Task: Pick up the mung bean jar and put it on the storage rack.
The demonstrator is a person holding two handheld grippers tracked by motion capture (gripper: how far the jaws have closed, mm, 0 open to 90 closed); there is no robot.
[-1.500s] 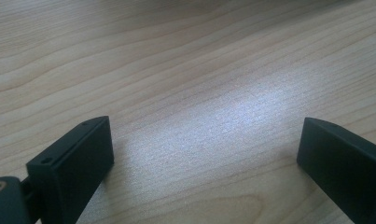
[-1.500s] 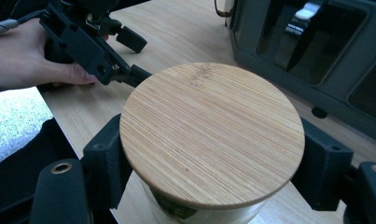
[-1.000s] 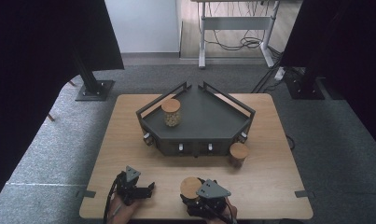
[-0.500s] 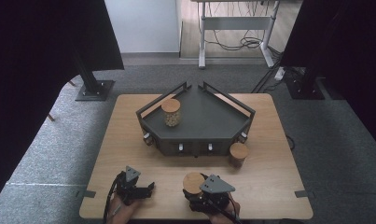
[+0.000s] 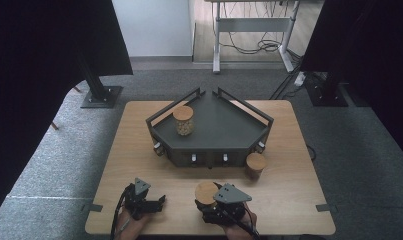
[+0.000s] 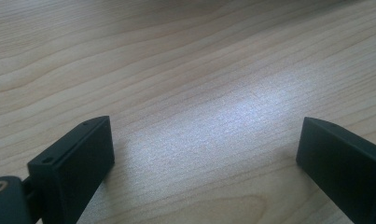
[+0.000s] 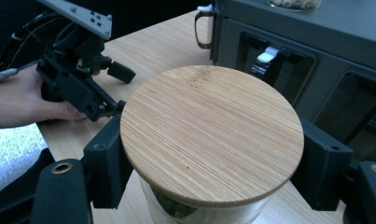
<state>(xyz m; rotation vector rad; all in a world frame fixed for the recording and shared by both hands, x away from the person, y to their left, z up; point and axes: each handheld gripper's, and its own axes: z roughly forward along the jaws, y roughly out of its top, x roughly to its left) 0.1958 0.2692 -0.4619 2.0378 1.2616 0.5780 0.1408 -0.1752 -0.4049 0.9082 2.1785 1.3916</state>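
Since right gripper (image 7: 209, 182) clamps smooth glass jar (image 7: 209, 140) below its lid, slip risk; left gripper (image 6: 204, 154) open, empty.

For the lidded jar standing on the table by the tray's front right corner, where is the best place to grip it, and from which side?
Grip the jar by its round glass body just under the wooden lid, coming level from the table's near edge. It stands upright, the lid overhangs, and the tray blocks the far side.
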